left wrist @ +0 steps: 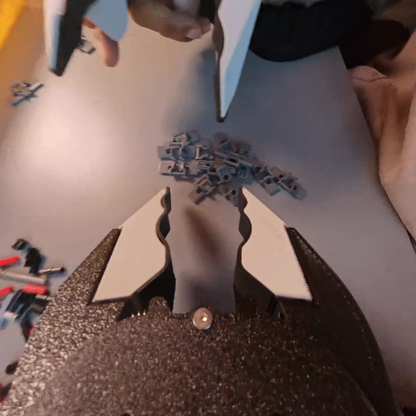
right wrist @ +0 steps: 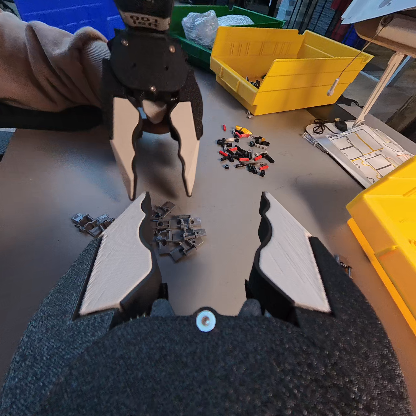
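Two yellow plastic bins (right wrist: 290, 67) beside one green plastic bin (right wrist: 225, 20), one grey link pile (right wrist: 177, 231), two black-and-white grippers (right wrist: 203, 195)

Smooth matt table (right wrist: 67, 171); dull grey, seemingly plastic links (right wrist: 177, 231); glossy yellow plastic bin (right wrist: 292, 74).

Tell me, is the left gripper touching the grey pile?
Apart. In the right wrist view the left gripper hangs open behind the grey pile, with bare table between.
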### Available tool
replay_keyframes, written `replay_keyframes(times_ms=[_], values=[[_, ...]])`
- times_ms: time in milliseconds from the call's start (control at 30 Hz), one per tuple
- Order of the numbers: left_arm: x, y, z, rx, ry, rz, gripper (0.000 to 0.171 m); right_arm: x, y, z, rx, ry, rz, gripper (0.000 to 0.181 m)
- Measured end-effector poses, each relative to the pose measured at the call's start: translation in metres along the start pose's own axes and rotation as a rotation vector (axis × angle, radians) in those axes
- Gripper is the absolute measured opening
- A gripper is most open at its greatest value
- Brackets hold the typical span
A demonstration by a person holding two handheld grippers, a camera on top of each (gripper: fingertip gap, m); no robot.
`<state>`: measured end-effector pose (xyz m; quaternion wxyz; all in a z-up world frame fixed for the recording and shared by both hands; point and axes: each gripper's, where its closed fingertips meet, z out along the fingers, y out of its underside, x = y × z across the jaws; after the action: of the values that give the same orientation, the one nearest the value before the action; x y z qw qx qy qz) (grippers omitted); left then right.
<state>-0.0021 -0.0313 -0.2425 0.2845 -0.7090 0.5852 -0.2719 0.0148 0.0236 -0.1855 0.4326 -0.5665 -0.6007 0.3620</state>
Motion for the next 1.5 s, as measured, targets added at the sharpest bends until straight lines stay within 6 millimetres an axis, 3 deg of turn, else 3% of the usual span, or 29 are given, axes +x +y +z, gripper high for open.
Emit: replay_keyframes(times_ms=[133,333,433,700,833,1000,1100,1200,1300,1367,1500], values=[[0.009,0.006,0.014,-0.068,0.015,0.036,0.056,-0.001,0.001,0.001,-0.005,-0.005,0.002,0.094],[0.011,0.006,0.015,-0.093,0.004,0.078,0.036,-0.001,0.003,0.002,-0.013,-0.008,0.001,0.094],[0.013,0.008,0.014,-0.111,0.007,0.072,0.034,-0.001,0.003,0.002,-0.014,-0.006,0.000,0.094],[0.010,0.019,-0.001,-0.168,-0.007,0.083,0.034,-0.003,0.002,0.002,-0.013,-0.012,-0.007,0.094],[-0.001,0.012,-0.019,-0.107,-0.046,0.064,0.034,-0.004,0.002,0.001,-0.011,-0.013,-0.010,0.094],[-0.034,0.006,-0.060,-0.027,-0.209,0.029,0.034,-0.003,0.002,0.001,-0.010,-0.012,-0.005,0.094],[-0.070,0.008,-0.103,0.037,-0.399,-0.026,0.034,-0.002,0.003,0.002,-0.013,-0.012,0.000,0.094],[-0.111,0.019,-0.159,0.108,-0.625,-0.115,0.034,-0.002,0.004,0.002,-0.014,-0.012,0.005,0.094],[-0.153,0.045,-0.217,0.146,-0.884,-0.226,0.034,-0.002,0.005,0.003,-0.017,-0.012,0.008,0.094],[-0.179,0.073,-0.247,0.129,-1.041,-0.317,0.033,-0.001,0.006,0.004,-0.020,-0.012,0.009,0.094],[-0.215,0.136,-0.272,0.065,-1.217,-0.521,0.034,0.000,0.007,0.004,-0.023,-0.005,0.010,0.094]])
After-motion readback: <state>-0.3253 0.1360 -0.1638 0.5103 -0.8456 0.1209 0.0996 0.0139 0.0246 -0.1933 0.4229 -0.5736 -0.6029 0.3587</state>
